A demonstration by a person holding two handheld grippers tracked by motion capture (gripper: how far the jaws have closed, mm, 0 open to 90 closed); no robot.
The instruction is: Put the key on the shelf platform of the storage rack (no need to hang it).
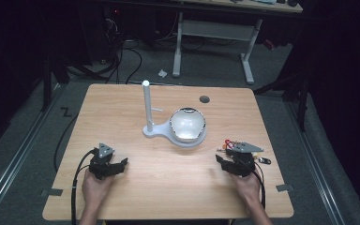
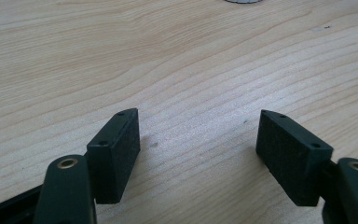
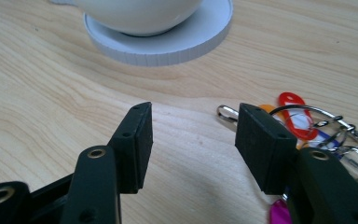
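Observation:
A white bowl (image 1: 187,124) sits on the round white base (image 1: 186,140) of a stand with an upright white post (image 1: 146,105), at the middle of the wooden table (image 1: 168,178). A bunch of keys with red, orange and pink tags (image 1: 229,144) lies at the right, just beyond and beside my right gripper (image 1: 221,160). In the right gripper view the keys (image 3: 307,123) lie past the right jaw, the bowl (image 3: 140,14) and base (image 3: 168,44) farther ahead. That gripper (image 3: 193,140) is open and empty. My left gripper (image 1: 121,164) (image 2: 198,149) rests open over bare wood at the left.
A small dark hole (image 1: 204,99) marks the table's far right part. A small black item (image 1: 264,161) lies right of the right gripper. Beyond the table stand a white desk frame (image 1: 213,33) and cables on the floor (image 1: 122,61).

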